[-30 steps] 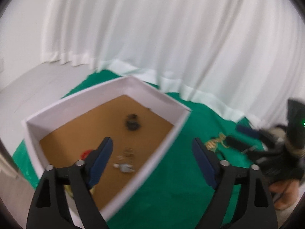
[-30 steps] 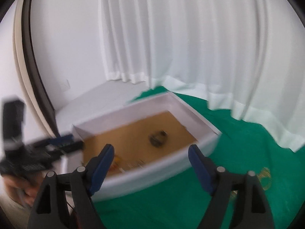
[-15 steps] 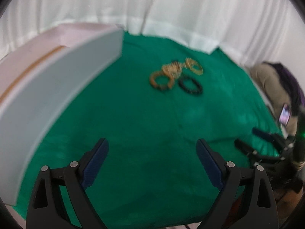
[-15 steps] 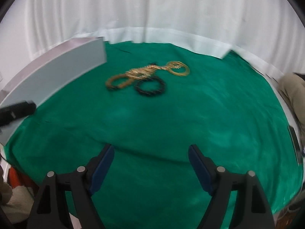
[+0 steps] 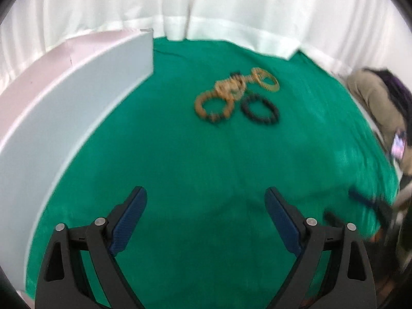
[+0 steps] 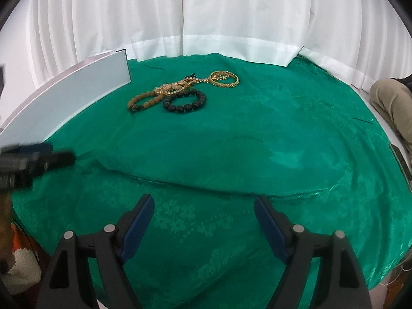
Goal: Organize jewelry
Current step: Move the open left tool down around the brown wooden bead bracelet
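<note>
A small heap of jewelry lies on the green cloth (image 6: 257, 139) towards the back. It holds a black bead bracelet (image 6: 185, 102), a brown bead bracelet (image 6: 144, 101), a gold chain (image 6: 171, 87) and a gold bangle (image 6: 224, 78). The same pieces show blurred in the left wrist view: black bracelet (image 5: 260, 109), brown bracelet (image 5: 213, 106), gold bangle (image 5: 265, 82). A white box (image 5: 67, 108) stands at the left, also seen in the right wrist view (image 6: 69, 95). My left gripper (image 5: 206, 219) and right gripper (image 6: 204, 224) are both open and empty, well short of the jewelry.
White curtains (image 6: 206, 13) hang behind the table. A person in beige (image 5: 376, 103) sits at the right edge. The cloth has a raised fold (image 6: 206, 188) across the middle. The left gripper shows blurred at the left of the right wrist view (image 6: 31, 162).
Both views swung from the open white box, with items on its brown floor, to the green cloth and jewelry heap. Both grippers stayed open.
</note>
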